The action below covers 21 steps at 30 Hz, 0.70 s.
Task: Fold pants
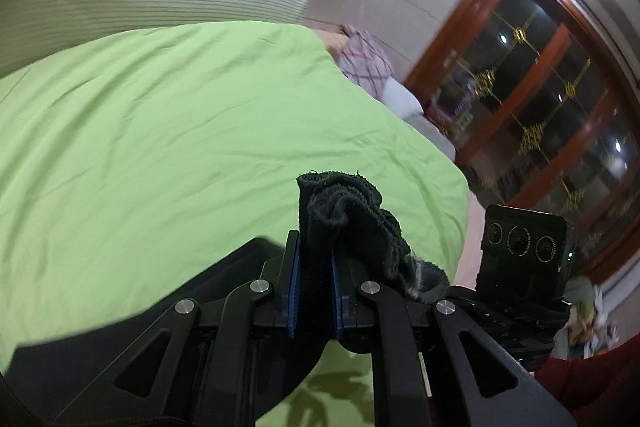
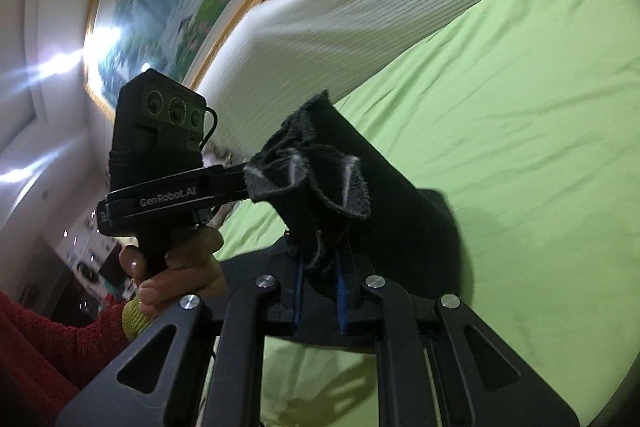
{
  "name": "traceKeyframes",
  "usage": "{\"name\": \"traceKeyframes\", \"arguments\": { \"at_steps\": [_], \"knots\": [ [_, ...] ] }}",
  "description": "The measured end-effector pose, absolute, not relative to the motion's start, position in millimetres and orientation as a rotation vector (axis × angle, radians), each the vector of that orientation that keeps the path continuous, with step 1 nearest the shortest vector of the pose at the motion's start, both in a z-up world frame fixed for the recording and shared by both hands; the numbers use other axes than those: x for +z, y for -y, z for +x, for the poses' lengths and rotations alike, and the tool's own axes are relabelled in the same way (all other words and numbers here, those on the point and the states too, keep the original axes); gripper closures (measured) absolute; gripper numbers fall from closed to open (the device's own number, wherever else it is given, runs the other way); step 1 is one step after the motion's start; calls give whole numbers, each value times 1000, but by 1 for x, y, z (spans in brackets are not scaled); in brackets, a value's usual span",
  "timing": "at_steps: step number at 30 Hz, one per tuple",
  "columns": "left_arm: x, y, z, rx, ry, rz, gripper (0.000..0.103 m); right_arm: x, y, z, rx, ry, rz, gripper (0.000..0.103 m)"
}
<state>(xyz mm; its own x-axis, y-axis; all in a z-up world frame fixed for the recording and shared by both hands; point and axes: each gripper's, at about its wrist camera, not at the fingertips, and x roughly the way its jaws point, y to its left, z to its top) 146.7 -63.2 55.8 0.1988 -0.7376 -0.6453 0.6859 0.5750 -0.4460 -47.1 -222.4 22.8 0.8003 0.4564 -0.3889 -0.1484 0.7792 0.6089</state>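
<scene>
Black pants (image 1: 344, 211) in L tongs (image 1: 314, 283) & R tongs (image 2: 320, 287) (both clamped), over green sheet (image 1: 180, 131).

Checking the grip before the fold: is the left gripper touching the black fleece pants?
Touching. The left wrist view shows the left gripper with its blue pads pressed against a bunched fold of the black fleece pants between them.

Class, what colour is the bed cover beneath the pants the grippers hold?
Plain light green bed cover, clearest in the left wrist view.
</scene>
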Motion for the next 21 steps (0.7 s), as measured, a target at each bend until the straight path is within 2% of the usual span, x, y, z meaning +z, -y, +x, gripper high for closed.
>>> {"name": "traceKeyframes", "arguments": {
  "at_steps": [8,19,21],
  "knots": [
    [28,7,146,-883,-969,-163,95,0,186,-21,376,-680,512,89],
    [-22,-24,148,-772,-1055,-269,94,-25,163,5,344,-828,402,89],
    [-30,-28,149,-748,-1071,-285,94,-27,159,9,339,-846,393,86]
  ]
}}
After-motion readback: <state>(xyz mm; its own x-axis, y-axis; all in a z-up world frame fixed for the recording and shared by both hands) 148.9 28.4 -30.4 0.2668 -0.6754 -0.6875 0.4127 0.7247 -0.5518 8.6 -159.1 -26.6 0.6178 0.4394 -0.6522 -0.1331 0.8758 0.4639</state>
